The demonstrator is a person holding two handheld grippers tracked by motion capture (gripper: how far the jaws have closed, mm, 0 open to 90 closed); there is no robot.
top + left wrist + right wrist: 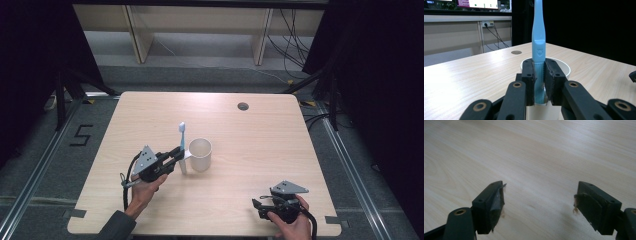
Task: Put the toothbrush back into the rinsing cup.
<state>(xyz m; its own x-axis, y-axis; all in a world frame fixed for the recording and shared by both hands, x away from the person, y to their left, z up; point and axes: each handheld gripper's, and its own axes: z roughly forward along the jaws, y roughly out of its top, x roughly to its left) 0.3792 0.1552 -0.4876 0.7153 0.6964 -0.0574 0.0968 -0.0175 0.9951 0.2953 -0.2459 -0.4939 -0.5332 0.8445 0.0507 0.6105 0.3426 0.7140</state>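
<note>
One toothbrush (pixel 538 47) clamped upright in left claw (pixel 539 82) beside one cup (pixel 200 154); right claw (pixel 539 205) gapes empty.

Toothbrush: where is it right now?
In the high view the toothbrush stands upright left of centre on the table, clamped in the left gripper, just left of the white cup.

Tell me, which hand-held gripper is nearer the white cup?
The left. The left hand-held gripper holds the blue toothbrush upright right beside the white cup; the right hand-held gripper rests open, far off near the table's front corner.
</note>
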